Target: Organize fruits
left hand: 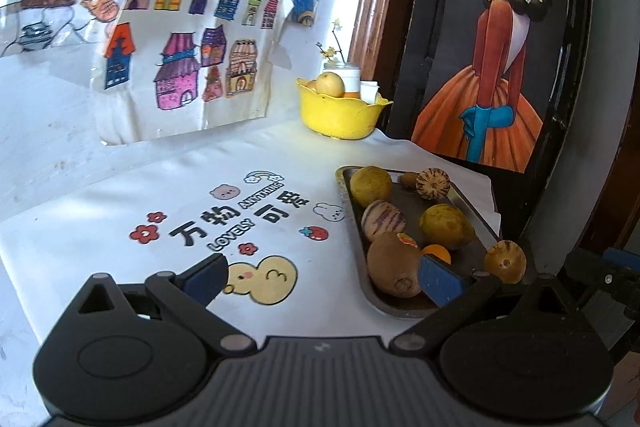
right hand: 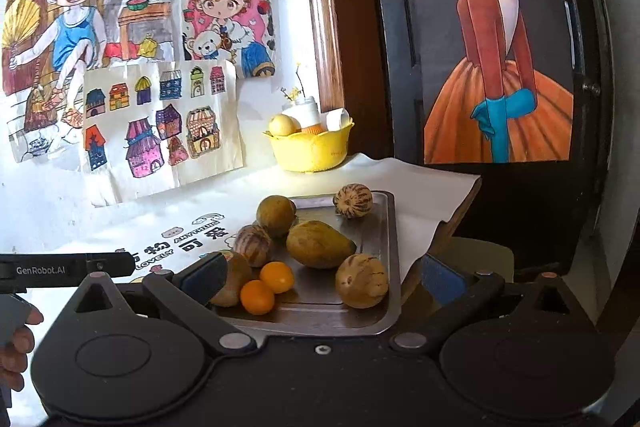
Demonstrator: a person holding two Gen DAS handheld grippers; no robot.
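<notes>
Right wrist view: right gripper (right hand: 324,277) jaws spread wide, nothing clamped, blue pads either side of the near end of the grey rectangular metal tray (right hand: 384,227). Tray sits on a white tablecloth with cartoon print (right hand: 132,227), toward its right edge. On the tray: two small round orange fruits (right hand: 267,287) touching each other at the near left, a brown oval fruit with a sticker (right hand: 236,279) just left of them and partly behind the left pad, a purple-striped pale round melon (right hand: 253,245) behind those, a large yellow-green mango-shaped fruit (right hand: 318,244) mid-tray, a dull green round fruit (right hand: 276,215) far left, a tan striped round fruit (right hand: 362,285) near right, and another striped one (right hand: 353,201) at the far right corner. Yellow scalloped plastic bowl (right hand: 310,151) stands far behind the tray by the wall, holding a pale yellow round fruit (right hand: 282,125) and white containers. Left gripper's black body shows at the left edge, a hand (right hand: 16,339) below it. Left wrist view: left gripper (left hand: 324,277) also wide open and empty, left pad over the tablecloth, right pad in front of the tray's near-left fruit. Children's coloured drawings (left hand: 192,67) cover the wall; a poster of a figure in an orange dress (left hand: 496,67) is on the right.
</notes>
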